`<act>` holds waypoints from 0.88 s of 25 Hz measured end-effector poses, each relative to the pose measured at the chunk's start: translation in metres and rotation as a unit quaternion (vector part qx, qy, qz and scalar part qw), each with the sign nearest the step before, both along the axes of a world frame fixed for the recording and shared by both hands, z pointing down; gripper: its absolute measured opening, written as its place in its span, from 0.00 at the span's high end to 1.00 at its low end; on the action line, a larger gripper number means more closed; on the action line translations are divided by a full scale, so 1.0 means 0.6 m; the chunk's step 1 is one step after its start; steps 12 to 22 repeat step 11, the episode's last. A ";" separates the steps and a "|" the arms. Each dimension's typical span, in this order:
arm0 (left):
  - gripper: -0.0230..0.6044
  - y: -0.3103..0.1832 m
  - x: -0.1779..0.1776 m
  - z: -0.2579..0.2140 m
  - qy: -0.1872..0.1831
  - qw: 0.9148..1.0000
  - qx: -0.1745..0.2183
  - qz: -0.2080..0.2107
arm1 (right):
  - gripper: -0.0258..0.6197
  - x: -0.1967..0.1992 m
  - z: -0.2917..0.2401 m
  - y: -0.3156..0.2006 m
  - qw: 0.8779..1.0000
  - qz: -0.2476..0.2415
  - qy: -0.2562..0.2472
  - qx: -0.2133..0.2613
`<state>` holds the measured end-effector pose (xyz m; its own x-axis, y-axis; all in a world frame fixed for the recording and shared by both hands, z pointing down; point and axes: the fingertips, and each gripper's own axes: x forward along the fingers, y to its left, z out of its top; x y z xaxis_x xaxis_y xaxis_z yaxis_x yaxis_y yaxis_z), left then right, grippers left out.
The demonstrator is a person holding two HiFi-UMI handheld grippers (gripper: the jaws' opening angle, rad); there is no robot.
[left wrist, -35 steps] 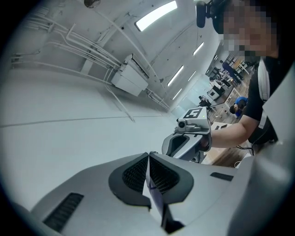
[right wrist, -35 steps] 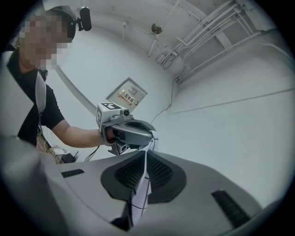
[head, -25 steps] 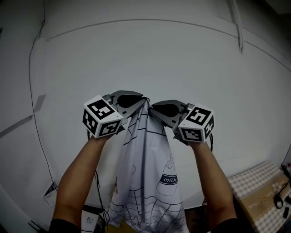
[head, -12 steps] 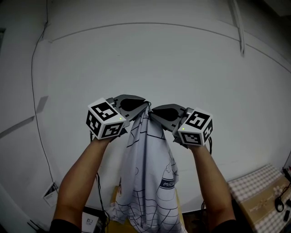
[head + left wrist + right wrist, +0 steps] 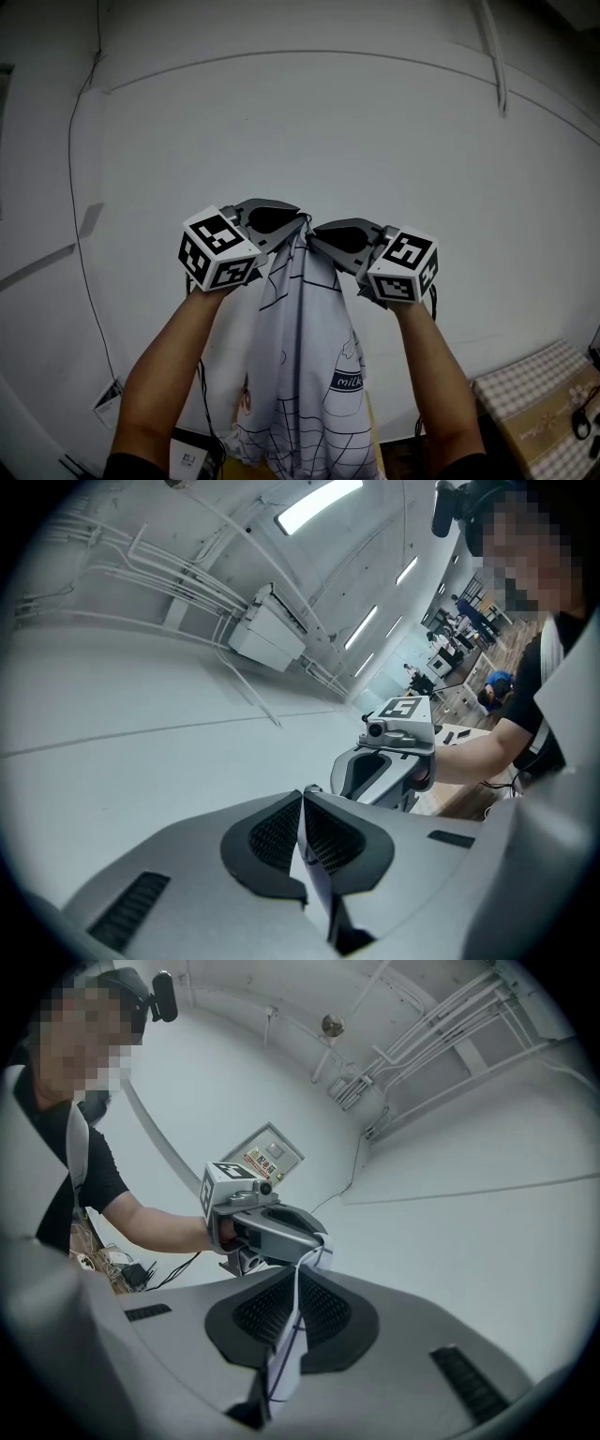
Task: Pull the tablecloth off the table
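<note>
Cloth (image 5: pixel 305 375) hangs narrower than a second ago. The lower folds have drawn in and the milk print sits a bit lower. My grippers hardly shifted. I read that as the pull done or nearly so, with the cloth up in the air and settling. Its bottom hem runs out of frame, so I can't confirm it's fully clear of the table.

Wall (image 5: pixel 328 122) is directly behind the cloth. A checked surface (image 5: pixel 534 375) sits well off to the cloth's lower right.

Left gripper (image 5: pixel 298 218) is at the cloth's top edge on the left side, clamped on a thin fold pinched flat between the pads. Right gripper (image 5: pixel 314 236) is on the same top edge on the right side, also clenched on fabric. The two tips nearly meet above the cloth's middle, and everything else hangs straight down below them.
</note>
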<state>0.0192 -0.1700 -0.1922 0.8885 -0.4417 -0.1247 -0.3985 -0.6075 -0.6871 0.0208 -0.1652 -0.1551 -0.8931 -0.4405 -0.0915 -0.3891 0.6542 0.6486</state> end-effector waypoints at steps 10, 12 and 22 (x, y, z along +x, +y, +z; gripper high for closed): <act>0.94 -0.018 -0.002 0.000 -0.004 1.000 -0.007 -0.012 | 0.92 0.001 -0.001 -0.018 1.000 -0.006 -0.006 -0.008; 0.94 -0.020 -0.001 0.000 -0.005 1.000 -0.007 -0.013 | 0.92 0.001 -0.001 -0.021 1.000 -0.006 -0.007 -0.009; 0.94 -0.020 -0.001 0.000 -0.005 1.000 -0.007 -0.013 | 0.92 0.001 -0.001 -0.021 1.000 -0.006 -0.007 -0.009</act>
